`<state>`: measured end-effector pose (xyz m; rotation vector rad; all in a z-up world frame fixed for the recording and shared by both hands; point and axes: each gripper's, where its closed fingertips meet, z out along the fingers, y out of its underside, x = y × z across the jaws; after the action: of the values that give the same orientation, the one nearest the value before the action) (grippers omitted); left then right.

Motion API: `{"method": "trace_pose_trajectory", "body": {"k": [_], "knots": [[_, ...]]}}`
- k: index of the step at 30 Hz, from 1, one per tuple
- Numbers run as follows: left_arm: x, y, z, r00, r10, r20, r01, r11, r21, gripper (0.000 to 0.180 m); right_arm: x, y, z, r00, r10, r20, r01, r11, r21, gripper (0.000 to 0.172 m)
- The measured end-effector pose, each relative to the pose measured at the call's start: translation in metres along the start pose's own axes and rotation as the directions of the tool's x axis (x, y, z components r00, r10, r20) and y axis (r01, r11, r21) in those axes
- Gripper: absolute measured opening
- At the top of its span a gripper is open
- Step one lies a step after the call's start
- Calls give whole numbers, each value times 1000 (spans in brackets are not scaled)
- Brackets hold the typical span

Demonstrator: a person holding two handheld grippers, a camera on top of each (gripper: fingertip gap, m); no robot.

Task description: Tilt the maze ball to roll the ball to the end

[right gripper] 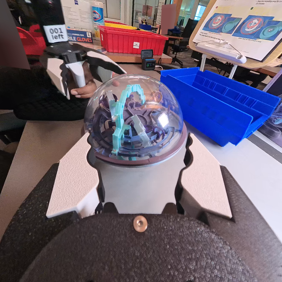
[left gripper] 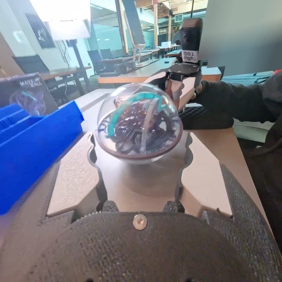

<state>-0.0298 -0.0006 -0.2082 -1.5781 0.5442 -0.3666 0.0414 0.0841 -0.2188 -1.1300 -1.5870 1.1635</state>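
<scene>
The maze ball [right gripper: 134,120], a clear, stiff, slick sphere resting on the worktop [right gripper: 45,137] beside the blue bin [right gripper: 221,109], looks light but scuff-prone, best cradled below its dark equator band, with both tongs [left gripper: 138,137] [right gripper: 138,137] spread wide around it, not pressing.
</scene>
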Motion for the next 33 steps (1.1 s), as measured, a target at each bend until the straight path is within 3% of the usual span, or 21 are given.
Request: {"method": "trace_pose_trajectory", "body": {"k": [11,14,19,26,30,33], "knots": [[-17,31,42,980,-127,-156,106,986,-131,146,15,11,-15,1000,1,-31,-2,1000,-7,112],[-12,32,50,970,-151,-189,128,983,-128,142,12,16,-16,1000,-4,-15,4,1000,-16,112],[-9,29,51,990,-34,-140,20,995,-101,126,5,22,-15,1000,-3,28,4,1000,-19,112],[-2,30,51,990,81,-117,-92,991,-93,124,-2,25,-12,998,-47,47,49,998,-34,114],[-8,31,48,992,23,-127,-34,996,-86,120,-6,25,-12,987,-152,42,154,987,-50,124],[-18,30,46,987,-104,-119,94,991,-91,111,1,42,-6,961,-277,-1,273,948,-162,130]]}}
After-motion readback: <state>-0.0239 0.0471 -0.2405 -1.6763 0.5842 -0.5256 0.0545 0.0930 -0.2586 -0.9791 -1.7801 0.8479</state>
